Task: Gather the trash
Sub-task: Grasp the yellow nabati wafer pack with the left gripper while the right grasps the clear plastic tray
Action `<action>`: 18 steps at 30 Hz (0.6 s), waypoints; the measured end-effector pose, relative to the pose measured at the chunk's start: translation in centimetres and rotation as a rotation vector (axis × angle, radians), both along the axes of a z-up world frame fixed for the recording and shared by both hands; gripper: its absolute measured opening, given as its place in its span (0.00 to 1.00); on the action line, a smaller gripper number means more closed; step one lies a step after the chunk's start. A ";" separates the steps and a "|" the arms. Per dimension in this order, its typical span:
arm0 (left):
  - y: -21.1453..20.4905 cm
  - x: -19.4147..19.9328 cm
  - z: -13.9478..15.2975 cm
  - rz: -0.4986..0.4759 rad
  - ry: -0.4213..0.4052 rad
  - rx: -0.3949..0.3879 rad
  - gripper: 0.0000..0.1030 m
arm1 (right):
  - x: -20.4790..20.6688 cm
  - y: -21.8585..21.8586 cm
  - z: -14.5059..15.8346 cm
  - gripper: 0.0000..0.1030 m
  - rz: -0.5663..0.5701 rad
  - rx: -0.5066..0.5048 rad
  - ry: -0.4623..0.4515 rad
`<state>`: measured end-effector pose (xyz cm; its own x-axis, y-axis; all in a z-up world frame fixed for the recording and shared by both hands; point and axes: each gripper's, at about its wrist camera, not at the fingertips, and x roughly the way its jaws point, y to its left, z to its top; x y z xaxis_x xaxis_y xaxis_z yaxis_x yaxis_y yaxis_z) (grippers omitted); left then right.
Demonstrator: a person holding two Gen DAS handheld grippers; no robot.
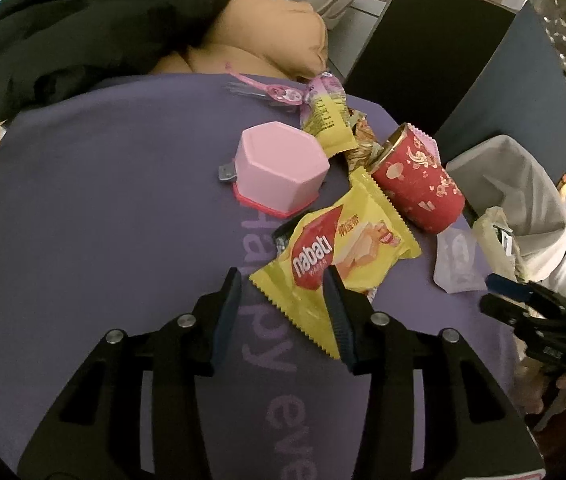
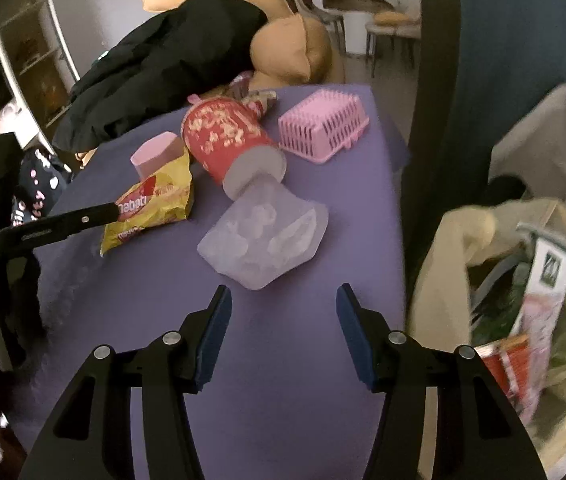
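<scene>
Trash bag [image 2: 435,240] w/ wrappers inside, pink basket [image 2: 325,128] upturned, both grippers released

Dim indoor light, fisheye-warped edges, right view's edges motion-blurred.

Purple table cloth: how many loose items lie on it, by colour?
Yellow: 2, the Nabati wafer packet and a crumpled yellow wrapper.
Pink: 2, the hexagonal plastic box and the slatted plastic basket.
Red: 1, the paper cup.
Clear: 1, the plastic blister tray.
Total: 6
</scene>
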<state>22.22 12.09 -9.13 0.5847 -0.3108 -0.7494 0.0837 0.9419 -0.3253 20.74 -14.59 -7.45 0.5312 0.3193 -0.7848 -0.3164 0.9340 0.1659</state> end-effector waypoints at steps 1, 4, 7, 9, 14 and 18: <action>0.1 -0.2 0.0 0.001 0.004 -0.004 0.39 | 0.1 0.1 0.0 0.50 -0.013 0.001 -0.006; 0.3 -0.6 -0.1 0.006 0.013 0.001 0.39 | 0.9 0.8 -0.1 0.50 -0.041 0.010 -0.005; 0.5 -0.9 -0.2 0.013 0.018 -0.007 0.39 | 1.8 1.6 -0.1 0.50 -0.053 -0.004 -0.010; 0.8 -1.1 -0.2 0.017 0.020 -0.014 0.39 | 2.6 1.9 -0.2 0.50 -0.067 0.000 -0.010; 1.1 -1.9 0.0 0.020 0.010 -0.030 0.39 | 4.6 2.8 -0.3 0.50 -0.054 -0.006 -0.018; 1.5 -2.4 0.2 0.014 -0.004 -0.045 0.39 | 4.5 4.5 -0.4 0.47 0.014 -0.155 -0.048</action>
<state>19.82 13.55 -8.91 0.5920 -0.3354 -0.7328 0.0716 0.9276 -0.3666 25.24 -10.06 -7.83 0.5654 0.2042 -0.7991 -0.3338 0.9426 0.0046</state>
